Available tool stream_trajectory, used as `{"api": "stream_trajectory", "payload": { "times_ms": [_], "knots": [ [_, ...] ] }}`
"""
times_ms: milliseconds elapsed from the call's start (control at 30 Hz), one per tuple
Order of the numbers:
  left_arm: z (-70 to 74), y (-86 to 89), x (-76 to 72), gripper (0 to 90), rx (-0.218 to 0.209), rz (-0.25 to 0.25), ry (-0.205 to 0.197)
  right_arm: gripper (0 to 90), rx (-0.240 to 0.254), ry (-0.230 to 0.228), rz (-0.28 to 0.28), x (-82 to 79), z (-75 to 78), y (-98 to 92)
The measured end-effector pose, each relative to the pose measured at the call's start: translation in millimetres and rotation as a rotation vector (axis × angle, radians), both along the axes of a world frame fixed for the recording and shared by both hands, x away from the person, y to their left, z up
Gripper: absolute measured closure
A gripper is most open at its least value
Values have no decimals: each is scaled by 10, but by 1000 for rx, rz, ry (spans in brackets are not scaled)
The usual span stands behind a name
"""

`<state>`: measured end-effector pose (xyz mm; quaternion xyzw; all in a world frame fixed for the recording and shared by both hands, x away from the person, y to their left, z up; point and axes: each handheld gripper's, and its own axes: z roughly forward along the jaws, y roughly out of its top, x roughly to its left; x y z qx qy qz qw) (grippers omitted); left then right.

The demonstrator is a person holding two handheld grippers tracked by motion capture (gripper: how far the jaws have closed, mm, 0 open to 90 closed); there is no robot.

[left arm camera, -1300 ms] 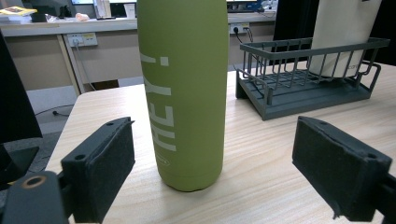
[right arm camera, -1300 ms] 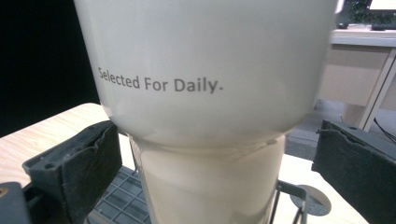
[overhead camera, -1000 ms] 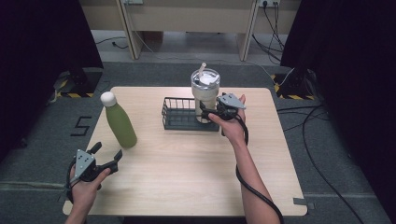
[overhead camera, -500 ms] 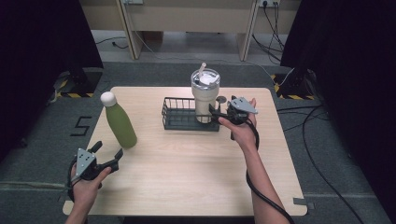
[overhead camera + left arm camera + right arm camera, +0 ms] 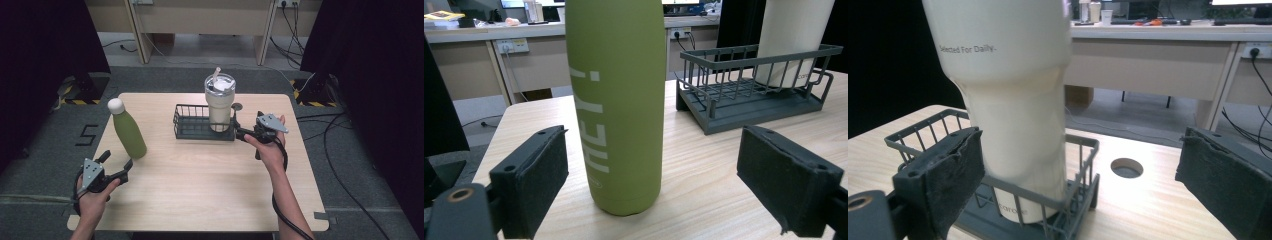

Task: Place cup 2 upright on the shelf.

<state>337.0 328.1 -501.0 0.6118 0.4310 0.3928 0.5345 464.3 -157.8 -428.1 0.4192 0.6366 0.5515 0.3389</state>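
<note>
A green bottle (image 5: 128,131) with a white cap stands upright at the table's left. A cream tumbler (image 5: 219,102) with a straw stands in the right end of a dark wire basket (image 5: 192,127). My left gripper (image 5: 116,161) is open near the front left corner, just short of the bottle (image 5: 614,100), and its pads do not touch it. My right gripper (image 5: 237,127) is open at the basket's right end. Its jaws have just been closing with nothing between the pads. The tumbler (image 5: 1008,75) stands a little ahead of them.
The wooden table (image 5: 200,190) has a round cable hole (image 5: 1126,167) behind the basket's right end. Desks stand beyond the far edge, cables lie on the floor to the right, and dark curtains hang on both sides.
My right gripper has drawn back to the right, away from the tumbler, which stays upright in the basket. The left hand has not moved.
</note>
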Motion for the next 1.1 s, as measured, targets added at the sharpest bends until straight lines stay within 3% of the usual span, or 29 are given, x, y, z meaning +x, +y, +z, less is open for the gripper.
{"api": "stream_trajectory", "payload": {
  "times_ms": [567, 1100],
  "knots": [
    [14, -50, 38, 120, 13, 7, -1, 75, 18, 5, -30, -258, -77, -281],
    [125, -117, 78, 111, 15, -14, -36, 84, 12, 2, -77, -560, -144, -481]
  ]
}}
